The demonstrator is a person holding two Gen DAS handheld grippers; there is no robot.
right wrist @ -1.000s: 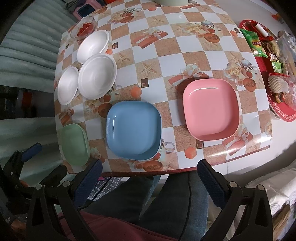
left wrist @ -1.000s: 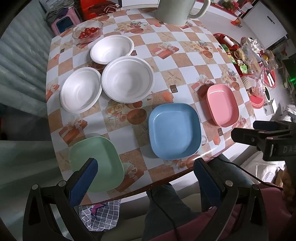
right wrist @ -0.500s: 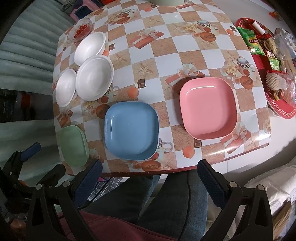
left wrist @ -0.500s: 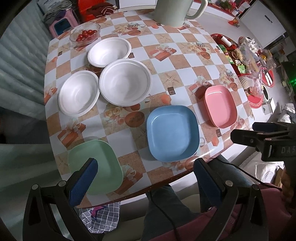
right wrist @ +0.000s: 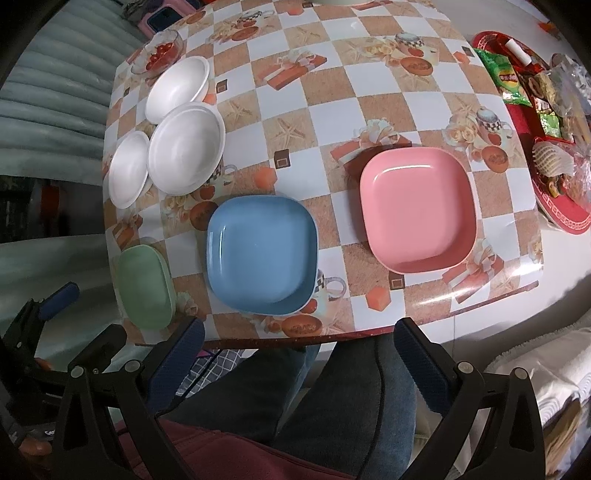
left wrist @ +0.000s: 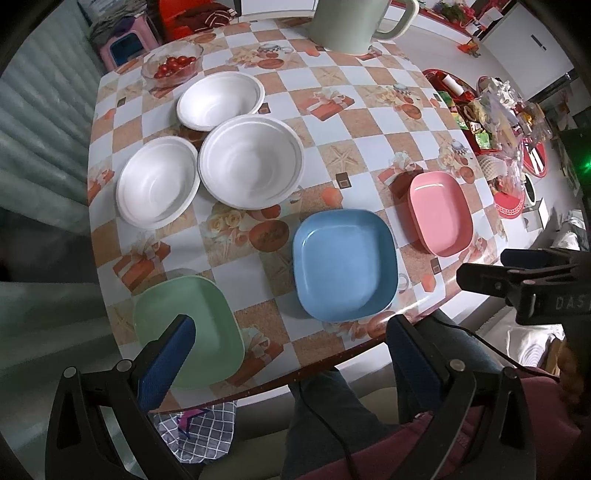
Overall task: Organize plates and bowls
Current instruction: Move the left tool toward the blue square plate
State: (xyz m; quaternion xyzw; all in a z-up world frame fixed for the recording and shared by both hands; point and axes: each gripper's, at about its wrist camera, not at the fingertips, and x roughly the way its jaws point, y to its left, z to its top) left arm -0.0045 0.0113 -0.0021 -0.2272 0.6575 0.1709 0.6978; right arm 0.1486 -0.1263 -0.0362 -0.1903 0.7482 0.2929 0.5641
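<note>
Three square plates lie along the table's near edge: a green plate [left wrist: 188,325] [right wrist: 144,286] at the left, a blue plate [left wrist: 343,264] [right wrist: 260,254] in the middle, a pink plate [left wrist: 439,218] [right wrist: 417,206] at the right. Three white bowls [left wrist: 253,160] [right wrist: 186,147] sit close together at the far left. My left gripper [left wrist: 288,343] is open and empty, held above the near edge between the green and blue plates. My right gripper [right wrist: 295,347] is open and empty, held off the table's near edge below the blue plate.
A glass bowl of cherry tomatoes [left wrist: 173,64] stands at the far left corner. A pale green jug [left wrist: 347,22] stands at the far edge. A red tray with snack packets [right wrist: 546,110] sits beyond the right edge. The person's legs [right wrist: 295,387] are under the near edge.
Both grippers have drifted slightly toward the table, so the plates and bowls appear a little lower and larger. Nothing on the table has moved. Both grippers stay open.
</note>
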